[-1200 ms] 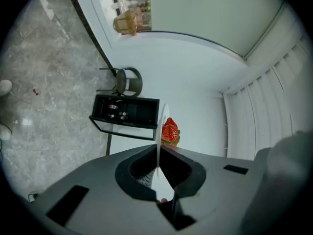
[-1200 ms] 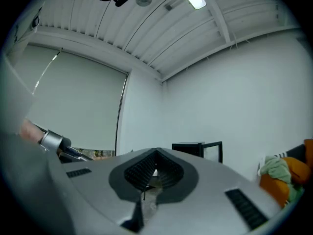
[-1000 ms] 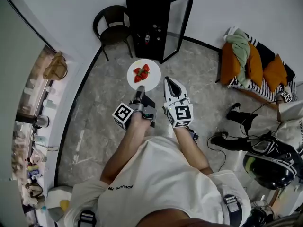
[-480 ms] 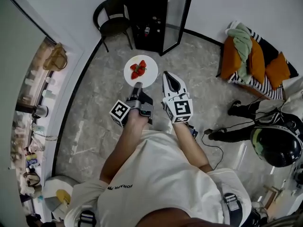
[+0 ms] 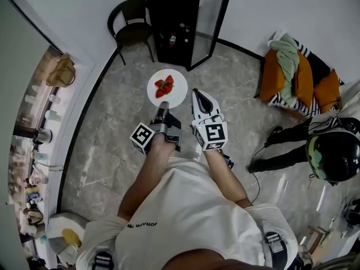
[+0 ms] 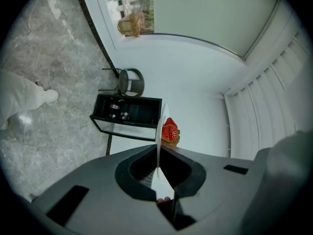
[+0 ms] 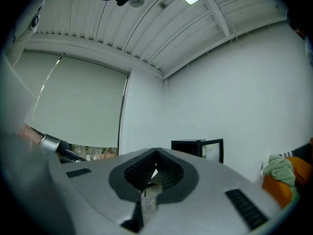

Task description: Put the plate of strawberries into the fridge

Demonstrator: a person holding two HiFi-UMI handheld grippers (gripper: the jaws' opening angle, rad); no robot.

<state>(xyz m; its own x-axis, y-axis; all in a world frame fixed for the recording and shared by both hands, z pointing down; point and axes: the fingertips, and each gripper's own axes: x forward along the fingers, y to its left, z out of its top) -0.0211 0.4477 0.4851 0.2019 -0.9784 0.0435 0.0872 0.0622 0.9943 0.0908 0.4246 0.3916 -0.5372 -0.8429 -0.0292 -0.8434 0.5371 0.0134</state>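
A white plate [image 5: 167, 89] with a few red strawberries [image 5: 165, 86] hangs level above the grey marble floor. My dark left gripper [image 5: 162, 108] is shut on its near rim. In the left gripper view the plate [image 6: 159, 136] shows edge-on between the pads, with a strawberry [image 6: 169, 131] beside it. My white right gripper [image 5: 196, 93] stands just right of the plate, jaws closed, holding nothing; its pads [image 7: 146, 168] meet at the tip. Ahead stands the small black fridge [image 5: 171, 16] with its glass door [image 5: 209, 24] swung open to the right; bottles sit inside.
A black chair [image 5: 129, 30] stands left of the fridge. A couch with orange cushions and a green cloth [image 5: 298, 72] is at the right. A person in a dark helmet [image 5: 334, 153] and floor cables lie at the right. A window ledge with a basket [image 5: 59, 72] runs along the left.
Both grippers and the plate have moved together a little toward the fridge. The grip on the plate is the same. The helmeted person at the right has shifted.
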